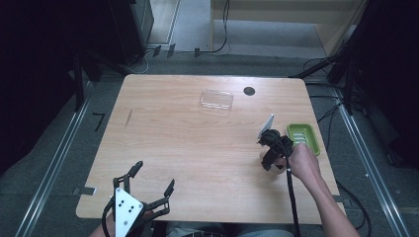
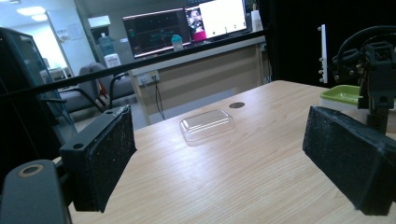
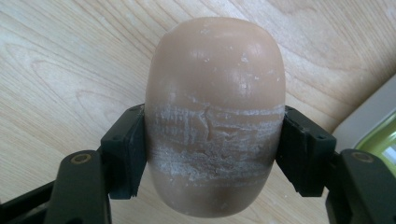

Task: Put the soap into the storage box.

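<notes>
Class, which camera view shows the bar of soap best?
The right gripper view: the soap sits close up, clamped between the right hand-held gripper, with its scuffed band clear. In the high view the gripper and hand mostly hide it. The left gripper view gives no clear sight of it.

table (image 1: 197, 148): wood, dark round hole (image 1: 249, 91) near far edge | monitors (image 2: 187, 25): lit, beyond table
</notes>
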`<state>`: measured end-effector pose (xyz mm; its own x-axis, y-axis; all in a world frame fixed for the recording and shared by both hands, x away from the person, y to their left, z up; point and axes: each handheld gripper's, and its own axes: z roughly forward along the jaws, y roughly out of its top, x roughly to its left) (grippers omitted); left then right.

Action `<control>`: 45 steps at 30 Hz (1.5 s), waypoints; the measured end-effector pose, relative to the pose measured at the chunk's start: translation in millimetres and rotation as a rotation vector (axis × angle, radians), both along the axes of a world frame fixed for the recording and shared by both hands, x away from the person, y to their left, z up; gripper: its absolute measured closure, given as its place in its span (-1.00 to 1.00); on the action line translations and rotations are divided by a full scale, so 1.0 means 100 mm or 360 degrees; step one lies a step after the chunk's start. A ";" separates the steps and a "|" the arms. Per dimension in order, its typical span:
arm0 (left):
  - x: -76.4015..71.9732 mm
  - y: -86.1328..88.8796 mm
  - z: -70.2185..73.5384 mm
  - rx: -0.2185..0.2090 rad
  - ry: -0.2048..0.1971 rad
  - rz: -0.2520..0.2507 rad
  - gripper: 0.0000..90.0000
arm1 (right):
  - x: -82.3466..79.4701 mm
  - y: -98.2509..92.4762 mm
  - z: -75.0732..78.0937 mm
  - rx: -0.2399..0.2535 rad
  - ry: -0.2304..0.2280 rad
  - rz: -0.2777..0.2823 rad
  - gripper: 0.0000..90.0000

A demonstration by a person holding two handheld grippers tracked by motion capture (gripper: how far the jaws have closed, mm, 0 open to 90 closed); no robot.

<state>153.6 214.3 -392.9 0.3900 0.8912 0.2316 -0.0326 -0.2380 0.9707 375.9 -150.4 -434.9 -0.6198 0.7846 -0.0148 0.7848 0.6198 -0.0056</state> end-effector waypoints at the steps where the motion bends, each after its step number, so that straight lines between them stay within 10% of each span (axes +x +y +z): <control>1: 0.00 0.00 0.00 0.0000 0.0000 0.0000 -0.78 | 0.00 -0.01 0.00 -0.0004 -0.0001 -0.0008 -0.26; 45: 0.00 0.00 0.00 -0.0005 0.0000 0.0002 -0.78 | 0.03 -0.50 0.18 0.0004 -0.0052 -0.0171 -0.26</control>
